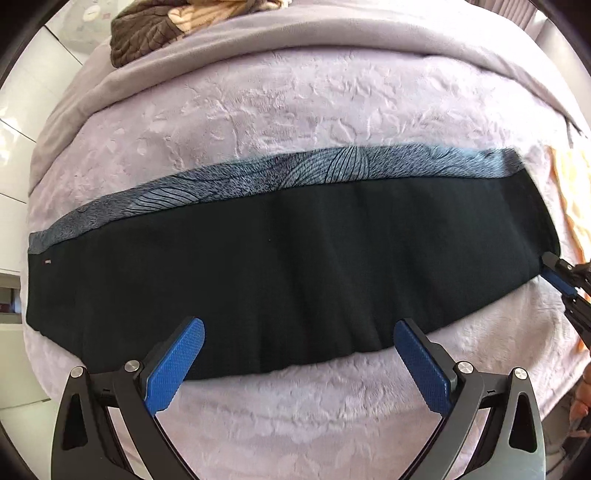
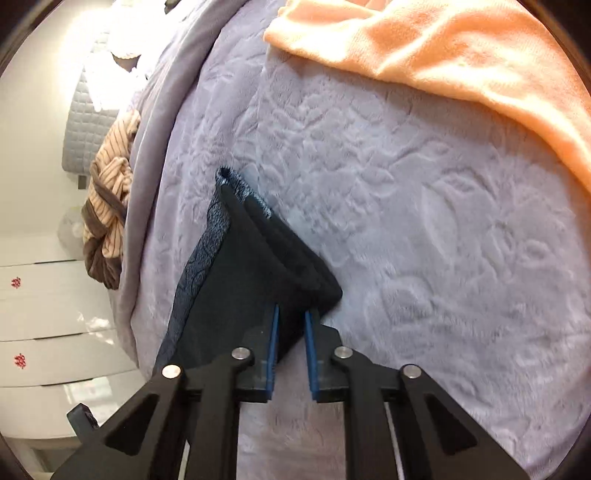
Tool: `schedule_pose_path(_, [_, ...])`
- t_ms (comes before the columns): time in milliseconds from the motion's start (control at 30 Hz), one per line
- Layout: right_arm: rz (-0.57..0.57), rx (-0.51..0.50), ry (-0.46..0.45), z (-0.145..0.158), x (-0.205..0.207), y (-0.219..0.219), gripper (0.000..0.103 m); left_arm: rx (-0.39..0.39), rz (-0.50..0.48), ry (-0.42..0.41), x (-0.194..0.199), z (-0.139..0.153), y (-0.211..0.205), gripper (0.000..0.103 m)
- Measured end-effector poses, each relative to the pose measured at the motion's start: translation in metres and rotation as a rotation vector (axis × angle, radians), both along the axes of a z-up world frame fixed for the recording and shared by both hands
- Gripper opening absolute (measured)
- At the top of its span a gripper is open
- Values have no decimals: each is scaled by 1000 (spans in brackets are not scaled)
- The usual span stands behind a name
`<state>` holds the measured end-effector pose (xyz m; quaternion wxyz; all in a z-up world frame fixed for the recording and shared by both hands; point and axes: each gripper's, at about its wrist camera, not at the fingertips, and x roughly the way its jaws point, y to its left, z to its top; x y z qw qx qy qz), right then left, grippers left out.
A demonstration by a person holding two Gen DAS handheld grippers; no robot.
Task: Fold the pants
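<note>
The dark pants (image 1: 280, 266) lie in a long strip across the lilac bed cover, folded lengthwise, with a grey-blue patterned fleece lining showing along the far edge. My left gripper (image 1: 299, 354) is open and empty, its blue pads (image 1: 173, 369) wide apart just above the near edge of the pants. My right gripper (image 2: 291, 317) is shut on the right end of the pants (image 2: 258, 266), which bunches between its blue pads. It also shows at the right edge of the left wrist view (image 1: 554, 271).
The lilac embossed bed cover (image 2: 424, 240) spreads all around. An orange cloth (image 2: 443, 48) lies at the bed's right side. A brown and striped garment (image 1: 155, 29) is heaped at the far side. White cabinets (image 2: 48, 314) stand beyond the bed.
</note>
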<state>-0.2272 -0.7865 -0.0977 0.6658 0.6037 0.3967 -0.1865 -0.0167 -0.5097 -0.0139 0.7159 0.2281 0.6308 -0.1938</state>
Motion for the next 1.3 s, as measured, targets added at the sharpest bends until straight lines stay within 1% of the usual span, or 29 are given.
schedule_pose_path(33, [-9,13,7,-5,-3,2,13,25,3,8,1,-8,-1,103])
schedule_pose_path(67, [-24,32,0,-9,-7,3,13,33,6,14,2,-13,1,103])
schedule_pose_path(167, [-25,69,-32,-8,-17,5,15,31,19,38,1,-19,4,103])
schedule_pose_path(200, [-11,78,-38,-7,-18,6,19,28,14,37,-1,-19,5,103])
schedule_pose_path(233, [8,79,-37,-5,-19,8,27,29,5,36,-3,-19,5,103])
schedule_pose_path(300, [33,77,-32,-4,-20,12,33,32,0,39,-6,-18,5,103])
schedule_pose_path(433, [26,99,-47,-7,-22,20,33,30,-2,44,-12,-17,3,103])
schedule_pose_path(533, [25,104,-68,-7,-18,18,33,29,-5,37,-15,-14,0,103])
schedule_pose_path(667, [21,100,-91,-7,-9,13,33,6,-2,16,-15,-9,-4,103])
schedule_pose_path(800, [13,109,-90,-15,-6,8,38,-23,13,-7,-2,-5,-13,103])
schedule_pose_path(933, [7,114,-119,-23,-5,6,39,-39,26,-28,9,-15,-28,103])
schedule_pose_path(1033, [3,121,-141,-27,4,3,40,-14,16,-27,10,-32,-38,103])
schedule_pose_path(1067, [7,121,-162,-25,9,2,41,-9,15,-26,10,-37,-40,103])
schedule_pose_path(1100, [14,118,-178,-23,10,1,41,-10,18,-28,7,-36,-40,103])
schedule_pose_path(1167, [50,92,-238,-13,18,4,41,-16,19,-28,7,-37,-40,103])
schedule_pose_path(1200, [64,78,-246,-10,20,5,42,-21,18,-27,8,-37,-40,103])
schedule_pose_path(1233, [89,58,-242,-8,24,7,46,-24,19,-26,6,-37,-41,103])
schedule_pose_path(1300, [110,44,-207,-13,27,9,49,-30,16,-21,7,-39,-42,103])
